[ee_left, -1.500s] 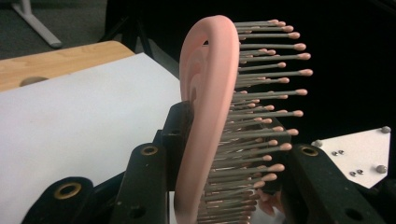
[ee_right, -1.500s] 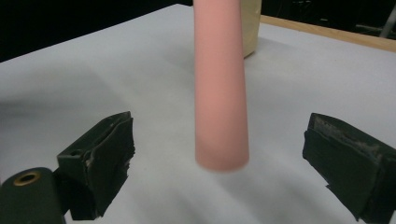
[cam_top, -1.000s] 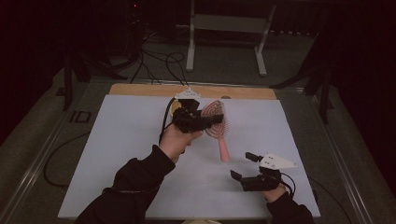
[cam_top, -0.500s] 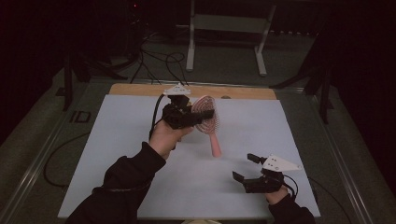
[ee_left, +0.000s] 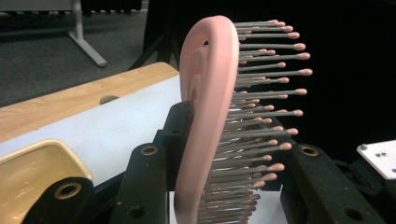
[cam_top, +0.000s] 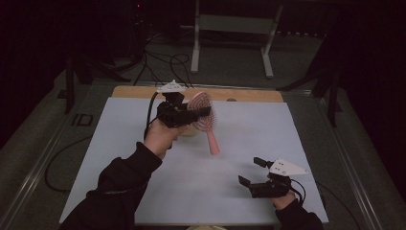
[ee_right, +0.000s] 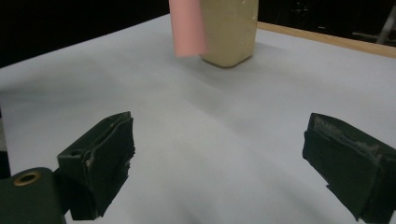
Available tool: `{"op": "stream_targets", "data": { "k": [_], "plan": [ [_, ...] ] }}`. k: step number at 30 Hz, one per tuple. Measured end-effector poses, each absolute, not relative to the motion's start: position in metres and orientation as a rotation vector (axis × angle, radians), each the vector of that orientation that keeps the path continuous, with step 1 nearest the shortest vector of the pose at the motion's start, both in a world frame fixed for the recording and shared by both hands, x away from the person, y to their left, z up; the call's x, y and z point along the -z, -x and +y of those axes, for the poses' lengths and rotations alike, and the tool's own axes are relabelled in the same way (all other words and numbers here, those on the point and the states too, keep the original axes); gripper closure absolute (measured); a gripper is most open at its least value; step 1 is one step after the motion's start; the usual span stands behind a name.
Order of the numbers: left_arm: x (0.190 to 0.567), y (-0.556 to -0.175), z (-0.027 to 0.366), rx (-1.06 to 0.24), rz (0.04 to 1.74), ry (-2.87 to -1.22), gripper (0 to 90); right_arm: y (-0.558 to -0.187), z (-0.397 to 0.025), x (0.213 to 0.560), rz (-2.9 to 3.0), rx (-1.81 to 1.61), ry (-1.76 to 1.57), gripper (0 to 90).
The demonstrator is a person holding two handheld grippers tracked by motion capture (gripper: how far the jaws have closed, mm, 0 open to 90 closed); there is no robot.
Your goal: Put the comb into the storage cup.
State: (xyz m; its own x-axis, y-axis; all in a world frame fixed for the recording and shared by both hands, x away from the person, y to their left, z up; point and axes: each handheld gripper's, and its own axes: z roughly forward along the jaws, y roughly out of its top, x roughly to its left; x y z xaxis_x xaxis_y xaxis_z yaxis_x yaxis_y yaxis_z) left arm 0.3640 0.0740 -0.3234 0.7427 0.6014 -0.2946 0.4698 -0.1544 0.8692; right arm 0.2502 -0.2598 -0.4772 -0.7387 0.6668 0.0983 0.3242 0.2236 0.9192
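Nearest to me, my right gripper (cam_top: 252, 173) rests low on the white table cover (cam_top: 239, 143) with its jaws spread wide and nothing between them; in the right gripper view I see only bare cover between the two black pads (ee_right: 100, 149). Farther out, my left gripper (cam_top: 194, 114) is clenched on the head of the pink hairbrush (cam_top: 205, 119), which hangs above the table with its handle pointing down and toward me. In the left gripper view one jaw presses the smooth back of the brush and the other jaw sits among the bristles (ee_left: 261, 116), so I judge the hold is not very firm on that side. Just behind the brush stands a cream container (ee_right: 229, 32), and its yellowish rim (ee_left: 37, 154) appears near the left jaws. I think the step in hand is to bring the brush over this container and put it in handle first. To do it well I should keep the handle vertical, center it over the opening, lower slowly, and release only when the handle is inside. I cannot read any brand, label or writing on the brush or container.
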Motion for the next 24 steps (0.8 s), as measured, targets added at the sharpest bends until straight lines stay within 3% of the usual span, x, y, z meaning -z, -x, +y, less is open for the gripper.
{"op": "stream_targets", "data": {
  "k": [24],
  "plan": [
    [0.295, -0.386, 0.101, -0.254, 0.883, -1.754, 65.2, -0.25, -0.259, 0.476, 2.181, -1.528, -0.917, 9.1]
  ]
}}
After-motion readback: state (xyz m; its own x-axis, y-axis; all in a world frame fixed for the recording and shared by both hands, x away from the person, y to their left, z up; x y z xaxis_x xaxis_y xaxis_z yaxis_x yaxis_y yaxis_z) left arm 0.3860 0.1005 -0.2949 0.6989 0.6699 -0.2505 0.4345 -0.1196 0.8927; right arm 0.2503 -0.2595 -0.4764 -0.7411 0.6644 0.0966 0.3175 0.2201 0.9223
